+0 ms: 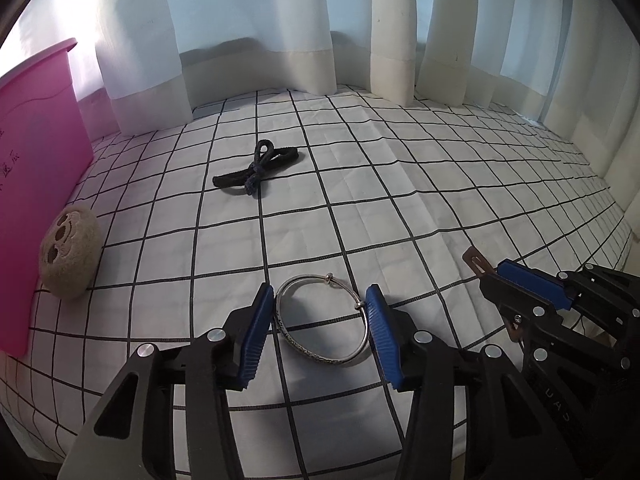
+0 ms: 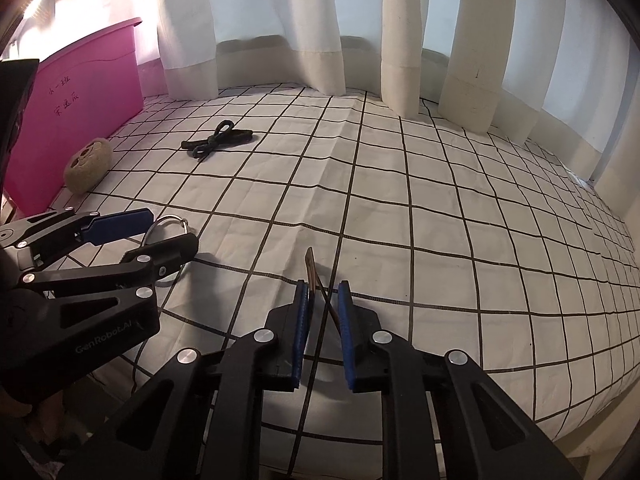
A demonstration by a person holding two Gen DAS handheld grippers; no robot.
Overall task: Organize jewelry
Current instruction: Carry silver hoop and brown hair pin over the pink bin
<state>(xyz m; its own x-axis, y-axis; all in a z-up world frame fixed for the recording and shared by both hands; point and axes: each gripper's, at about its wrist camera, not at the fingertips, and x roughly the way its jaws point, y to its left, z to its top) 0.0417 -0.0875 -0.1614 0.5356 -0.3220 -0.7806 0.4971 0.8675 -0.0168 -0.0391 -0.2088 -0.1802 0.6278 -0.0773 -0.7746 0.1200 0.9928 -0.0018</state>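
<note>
Silver bangle [image 1: 322,320] touching left gripper's [image 1: 320,320] pads; brown clip [image 2: 316,280] (edge-on) clamped in right gripper [image 2: 323,308].

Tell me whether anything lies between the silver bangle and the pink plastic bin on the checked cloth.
Little does. The round silver metal bangle sits between the left claw pads, and the cloth toward the tall pink plastic bin looks open. Only the round beige knitted ball rests against the bin's wall.
</note>
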